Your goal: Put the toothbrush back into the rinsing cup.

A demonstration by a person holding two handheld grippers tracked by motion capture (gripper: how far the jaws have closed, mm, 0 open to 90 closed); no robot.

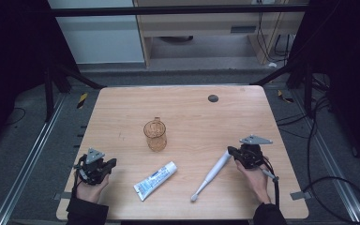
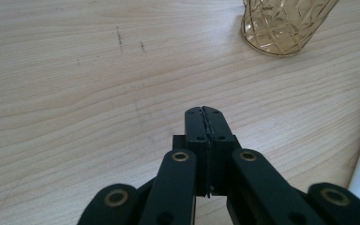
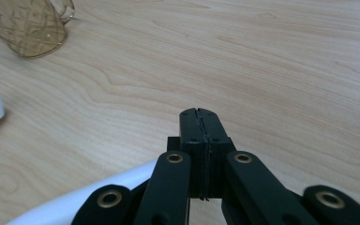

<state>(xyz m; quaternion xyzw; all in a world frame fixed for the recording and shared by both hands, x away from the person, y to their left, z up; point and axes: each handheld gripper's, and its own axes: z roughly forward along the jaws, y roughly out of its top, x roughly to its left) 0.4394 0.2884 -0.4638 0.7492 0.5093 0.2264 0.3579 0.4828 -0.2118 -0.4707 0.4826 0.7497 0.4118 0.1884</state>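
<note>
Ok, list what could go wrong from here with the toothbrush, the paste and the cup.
1. The right tool is shut and sits right by the white toothbrush handle; pushing in without opening would likely shove it along the table.
2. The amber glass cup stands upright mid-table; a sweeping arm might tip it.
3. The left tool is shut too, so it could only nudge the toothpaste tube, not grip it.
</note>
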